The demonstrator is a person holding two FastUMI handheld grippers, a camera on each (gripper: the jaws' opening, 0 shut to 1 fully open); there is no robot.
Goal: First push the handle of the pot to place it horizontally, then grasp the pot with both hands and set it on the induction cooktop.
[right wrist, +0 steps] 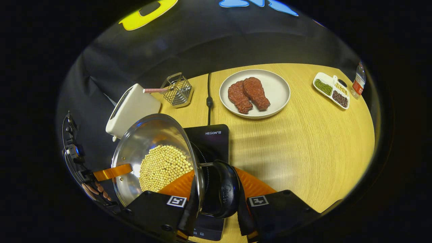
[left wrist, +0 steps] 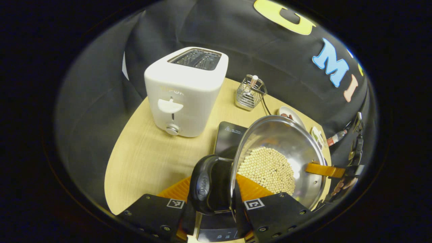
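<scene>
Your left gripper (left wrist: 216,206) is clamped on the pot's black side handle (left wrist: 206,184), one finger on each side of the loop, both pressing it. Pot (left wrist: 290,141) sits directly ahead of that gripper, rim just past the fingertips, body leaning off to the right in the left gripper view. It's a shiny steel pot with a bed of pale round beans (left wrist: 268,168) in the bottom. Far side of the pot in this view: the other gripper's finger reaches over the rim, a hand behind it at the edge.

Your right gripper (right wrist: 216,206) has the opposite black handle (right wrist: 224,189) between its fingers, closed on it the same way. From the right gripper view the pot (right wrist: 148,135) lies ahead and to the left of the fingers, beans (right wrist: 163,165) visible inside, the left gripper's finger at the far rim.

So the pot is held between your two grippers, one handle each. It is over the black induction cooktop (right wrist: 212,138), covering its left part in the right gripper view; the cooktop's control edge shows under the fingers. Can't tell whether the pot base touches the cooktop or is held just above it.

Around it on the wooden table (right wrist: 303,145): white toaster (left wrist: 184,91), wire basket (left wrist: 249,92), plate (right wrist: 280,91) with two meat pieces (right wrist: 248,94), divided dish of beans (right wrist: 330,89), small bottle (right wrist: 358,81).
</scene>
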